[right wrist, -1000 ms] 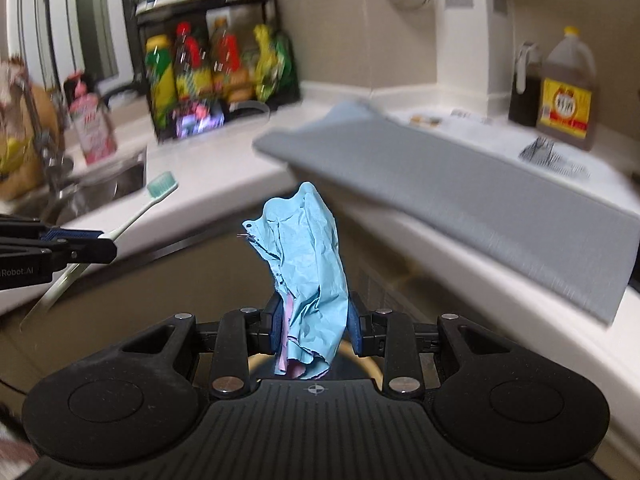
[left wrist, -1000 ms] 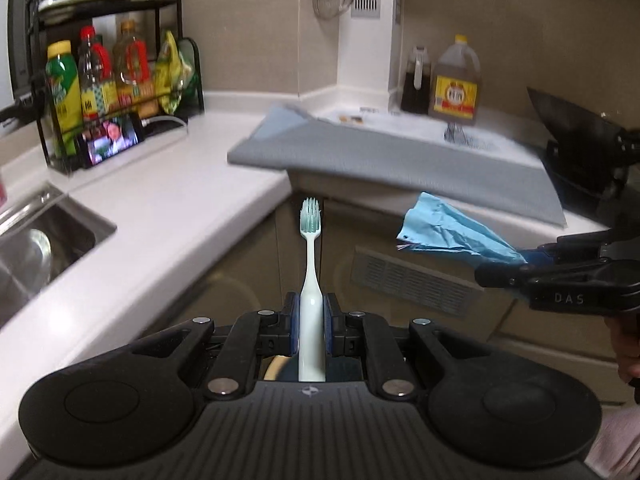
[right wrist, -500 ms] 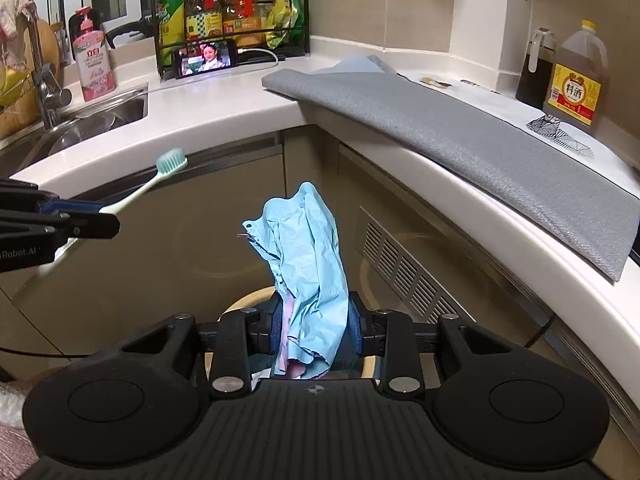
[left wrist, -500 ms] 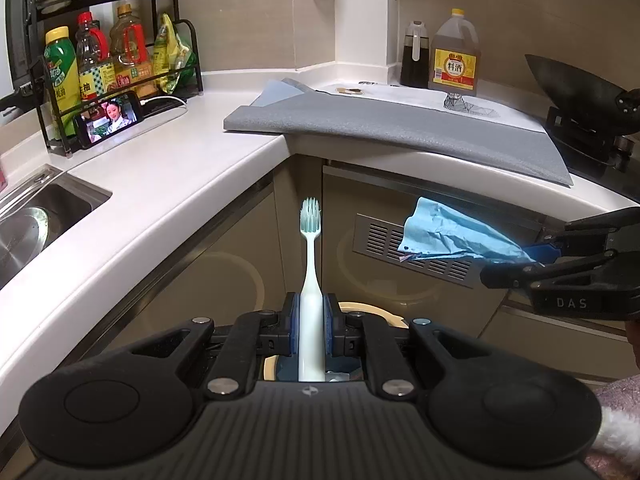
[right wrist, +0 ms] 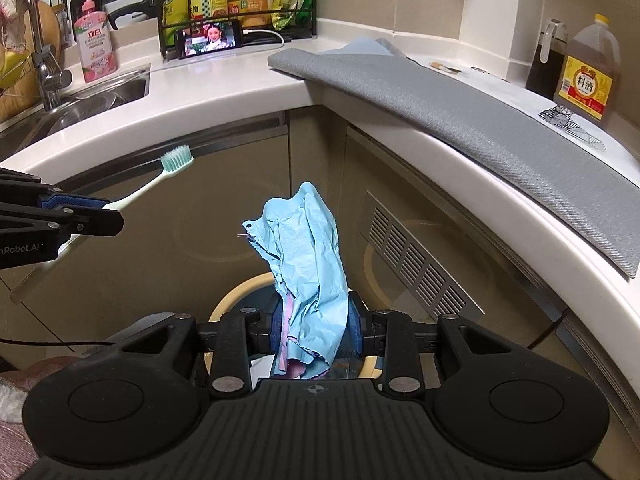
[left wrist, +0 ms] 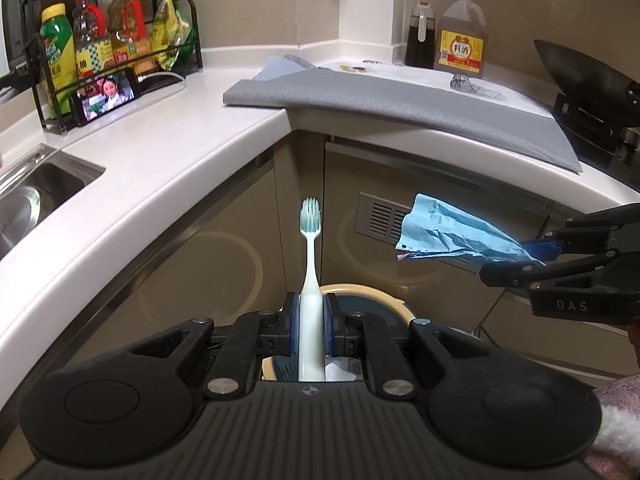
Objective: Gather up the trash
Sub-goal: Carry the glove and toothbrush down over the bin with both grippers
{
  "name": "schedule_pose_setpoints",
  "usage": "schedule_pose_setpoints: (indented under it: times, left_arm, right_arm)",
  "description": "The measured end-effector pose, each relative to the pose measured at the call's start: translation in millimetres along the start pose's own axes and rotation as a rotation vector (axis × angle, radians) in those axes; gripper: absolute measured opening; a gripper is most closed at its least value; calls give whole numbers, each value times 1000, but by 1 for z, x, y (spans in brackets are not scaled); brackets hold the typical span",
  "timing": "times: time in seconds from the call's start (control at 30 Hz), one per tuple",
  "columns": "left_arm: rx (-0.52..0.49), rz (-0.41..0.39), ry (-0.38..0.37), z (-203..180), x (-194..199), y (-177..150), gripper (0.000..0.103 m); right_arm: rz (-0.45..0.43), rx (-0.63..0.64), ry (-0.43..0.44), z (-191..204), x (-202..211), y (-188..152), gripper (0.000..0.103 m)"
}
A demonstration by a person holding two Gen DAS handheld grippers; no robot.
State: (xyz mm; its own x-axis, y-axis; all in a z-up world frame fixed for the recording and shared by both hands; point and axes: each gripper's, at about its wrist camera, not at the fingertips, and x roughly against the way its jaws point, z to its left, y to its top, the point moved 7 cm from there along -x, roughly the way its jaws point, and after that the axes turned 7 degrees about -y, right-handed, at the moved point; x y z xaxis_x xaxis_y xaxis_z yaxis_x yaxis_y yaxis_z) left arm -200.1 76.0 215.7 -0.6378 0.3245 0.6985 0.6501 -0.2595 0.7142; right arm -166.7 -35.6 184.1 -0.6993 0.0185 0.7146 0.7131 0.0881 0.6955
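Note:
My left gripper (left wrist: 311, 322) is shut on a pale green toothbrush (left wrist: 310, 264) that stands upright between the fingers; it also shows at the left of the right wrist view (right wrist: 160, 184). My right gripper (right wrist: 316, 332) is shut on a crumpled blue paper (right wrist: 308, 264) with some pink inside; the paper also shows in the left wrist view (left wrist: 452, 234). Both grippers hang above a round bin with a cream rim (left wrist: 384, 300), which also shows in the right wrist view (right wrist: 232, 300), on the floor below the counter corner.
A white counter (left wrist: 168, 160) curves around the corner, with a grey mat (left wrist: 400, 100) on it. A sink (left wrist: 36, 196) lies left. A rack of bottles (left wrist: 112, 48), a phone (left wrist: 106, 94), oil bottles (left wrist: 460, 40) and a wok (left wrist: 580, 76) stand behind. Cabinet doors with a vent (right wrist: 416, 260) are close ahead.
Both grippers have dropped from counter height to below the counter edge. The bin has come into view under them. Each still holds its item.

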Motion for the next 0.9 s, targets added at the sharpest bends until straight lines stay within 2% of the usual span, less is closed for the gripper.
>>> schedule_pose_setpoints:
  times: [0.23,0.43,0.9]
  left_arm:
    - [28,63,10,4,-16,-6,13]
    - [53,149,52,10,-37,-14,13]
    - [80,274,9,9,-94,-30,13]
  right_arm:
    - [32,12,1,1,-11,-4,34]
    - [54,20,5,3,-22,-6,34]
    - [167,35,21,5,-70,-16,34]
